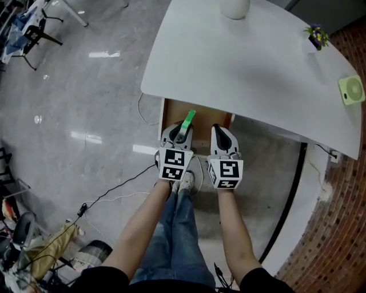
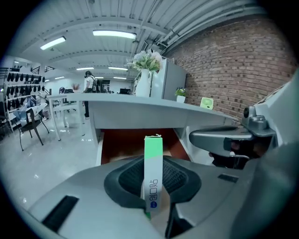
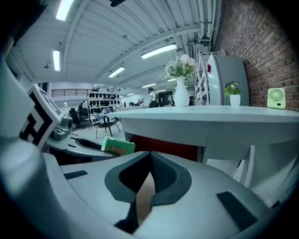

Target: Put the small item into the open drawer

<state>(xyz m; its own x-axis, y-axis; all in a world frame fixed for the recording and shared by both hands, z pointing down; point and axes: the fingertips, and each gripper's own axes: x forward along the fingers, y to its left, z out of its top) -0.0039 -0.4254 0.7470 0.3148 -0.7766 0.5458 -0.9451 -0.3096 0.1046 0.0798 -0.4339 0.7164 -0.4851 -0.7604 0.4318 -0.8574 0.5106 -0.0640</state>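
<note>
A slim green-and-white box (image 1: 188,121) is the small item; my left gripper (image 1: 184,127) is shut on it, and its green end sticks out forward. In the left gripper view the box (image 2: 153,172) stands upright between the dark pads (image 2: 180,179), pointing at the open drawer (image 2: 122,145). The drawer (image 1: 169,113) hangs open under the white table's front edge, its brown inside showing. My right gripper (image 1: 222,133) hovers just right of the left one, over the drawer's right part. Its jaws (image 3: 150,158) are shut with nothing between them. From there the box (image 3: 117,145) shows at the left.
The white table (image 1: 246,68) carries a white vase (image 1: 234,7), a small potted plant (image 1: 315,35) and a green fan (image 1: 351,90). The person's legs and shoes (image 1: 186,183) stand below the drawer. Cables (image 1: 108,197) run over the grey floor; a brick wall (image 1: 343,229) is at the right.
</note>
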